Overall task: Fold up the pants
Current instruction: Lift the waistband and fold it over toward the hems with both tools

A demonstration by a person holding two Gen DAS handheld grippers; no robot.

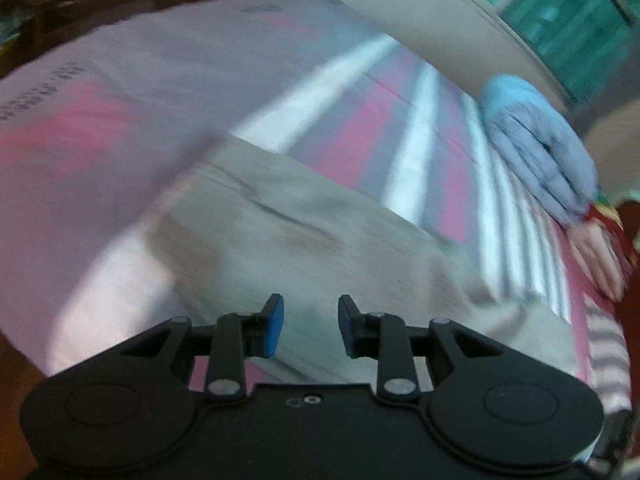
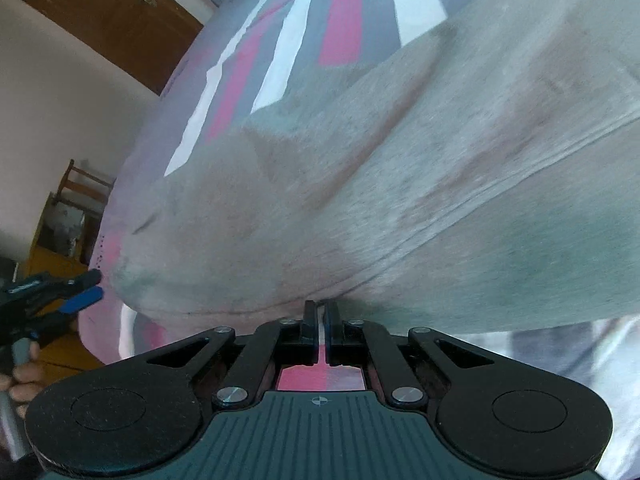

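Light grey-beige pants (image 1: 304, 240) lie spread on a bed with a pink, grey and white striped sheet (image 1: 360, 128). My left gripper (image 1: 311, 326) is open and empty, its blue pads just above the near edge of the pants. In the right wrist view the pants (image 2: 400, 184) fill most of the frame. My right gripper (image 2: 319, 320) is shut on the near hem of the pants and lifts it slightly off the sheet. The left gripper also shows at the far left of the right wrist view (image 2: 90, 286), open beside the pants' corner.
A blue-grey cloth (image 1: 536, 144) lies near the bed's right edge. A wooden door (image 2: 112, 20) and a wooden chair (image 2: 76, 204) stand beyond the bed. A window (image 1: 560, 12) is at the far right.
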